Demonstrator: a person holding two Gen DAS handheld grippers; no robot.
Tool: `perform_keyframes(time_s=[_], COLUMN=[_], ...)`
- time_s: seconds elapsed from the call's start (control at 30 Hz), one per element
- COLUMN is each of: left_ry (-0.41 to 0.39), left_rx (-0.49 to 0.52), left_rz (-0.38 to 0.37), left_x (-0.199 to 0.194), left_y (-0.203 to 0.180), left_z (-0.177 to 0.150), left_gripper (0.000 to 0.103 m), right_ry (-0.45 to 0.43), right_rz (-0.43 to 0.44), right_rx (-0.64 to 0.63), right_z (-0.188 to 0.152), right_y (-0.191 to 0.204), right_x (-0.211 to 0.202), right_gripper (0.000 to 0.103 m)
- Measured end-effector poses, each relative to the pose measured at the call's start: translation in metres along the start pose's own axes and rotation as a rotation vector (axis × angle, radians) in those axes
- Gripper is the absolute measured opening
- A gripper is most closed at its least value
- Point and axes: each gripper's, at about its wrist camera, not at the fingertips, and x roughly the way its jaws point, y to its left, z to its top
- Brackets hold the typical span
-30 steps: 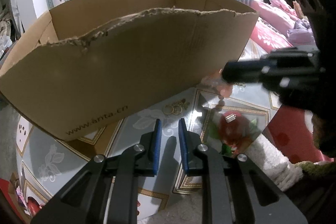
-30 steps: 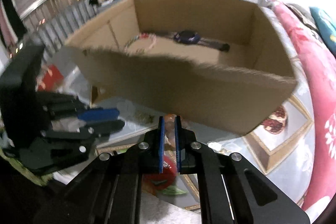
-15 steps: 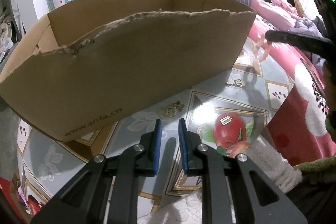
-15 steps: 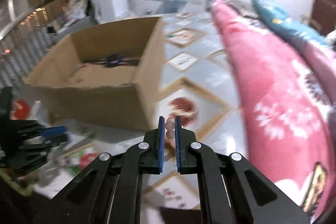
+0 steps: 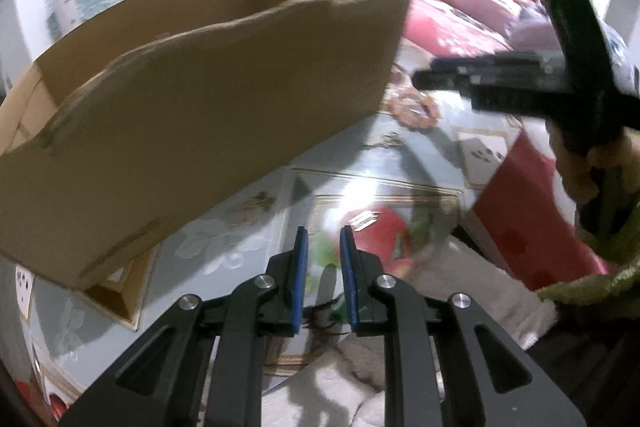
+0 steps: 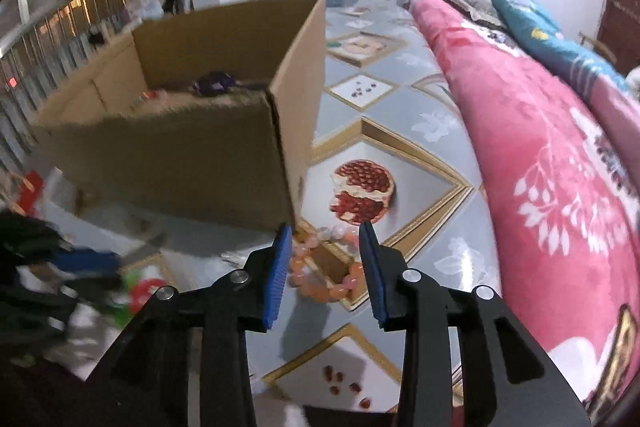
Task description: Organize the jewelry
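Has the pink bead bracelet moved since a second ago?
Yes. The right claw has just been opening, and the bead bracelet now lies on the floor beside the cardboard box's corner, no longer pinched.

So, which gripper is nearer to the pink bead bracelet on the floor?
The right. The right gripper hangs just over the pink bead bracelet, jaws just opened, pads clear of it. The left gripper is off to the side, above an apple picture.

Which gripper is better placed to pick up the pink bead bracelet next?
Right. The right gripper hangs open directly over the bead bracelet beside the cardboard box; the left gripper points elsewhere.
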Motion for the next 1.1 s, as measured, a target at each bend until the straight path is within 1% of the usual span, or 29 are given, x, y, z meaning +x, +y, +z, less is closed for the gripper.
perform_keyframes(time_s=[0.07, 0.13, 0.17, 0.23, 0.33, 0.47, 0.53, 0.6, 0.73, 0.77, 0.87, 0.9, 1.03, 1.07, 1.1], left_ry=[0.005, 0.017, 0.022, 0.032, 0.051, 0.054, 0.057, 0.063, 0.062, 0.06, 0.058, 0.058, 0.054, 0.053, 0.052], left_rx=[0.042, 0.089, 0.101, 0.099, 0.067, 0.003, -0.026, -0.056, -0.078, -0.081, -0.084, -0.086, -0.09, -0.091, -0.093], left_rz=[0.002, 0.019, 0.016, 0.012, 0.016, 0.036, 0.042, 0.046, 0.049, 0.049, 0.046, 0.044, 0.039, 0.039, 0.038], left_x=[0.002, 0.005, 0.005, 0.005, 0.005, 0.005, 0.003, 0.003, 0.002, 0.002, 0.002, 0.002, 0.004, 0.003, 0.003], left_y=[-0.007, -0.016, -0.018, -0.018, -0.011, 0.001, 0.008, 0.014, 0.018, 0.019, 0.021, 0.021, 0.021, 0.021, 0.021], left_z=[0.002, 0.003, 0.003, 0.002, 0.0, -0.001, -0.005, -0.007, -0.009, -0.009, -0.011, -0.011, -0.011, -0.011, -0.011], left_gripper=[0.016, 0.016, 0.016, 0.016, 0.016, 0.016, 0.016, 0.016, 0.016, 0.016, 0.016, 0.016, 0.016, 0.016, 0.016], right_ry=[0.004, 0.036, 0.045, 0.07, 0.095, 0.103, 0.109, 0.121, 0.132, 0.132, 0.132, 0.135, 0.14, 0.141, 0.14], right_rz=[0.085, 0.207, 0.236, 0.277, 0.293, 0.315, 0.326, 0.329, 0.317, 0.313, 0.312, 0.317, 0.336, 0.341, 0.346], right_rx=[0.022, 0.026, 0.013, -0.061, -0.177, -0.324, -0.391, -0.434, -0.526, -0.535, -0.515, -0.501, -0.421, -0.404, -0.386], right_z=[-0.002, -0.006, -0.009, -0.016, -0.023, -0.025, -0.025, -0.027, -0.027, -0.025, -0.02, -0.018, -0.019, -0.018, -0.018], right_y=[0.001, 0.004, 0.007, 0.023, 0.048, 0.075, 0.085, 0.092, 0.102, 0.103, 0.102, 0.101, 0.095, 0.094, 0.092], right_x=[-0.006, -0.007, -0.007, -0.006, -0.001, 0.015, 0.023, 0.028, 0.038, 0.04, 0.043, 0.044, 0.046, 0.046, 0.045], right_gripper=[0.034, 0.034, 0.034, 0.034, 0.034, 0.03, 0.026, 0.018, 0.009, 0.006, 0.005, 0.003, 0.002, 0.0, 0.0])
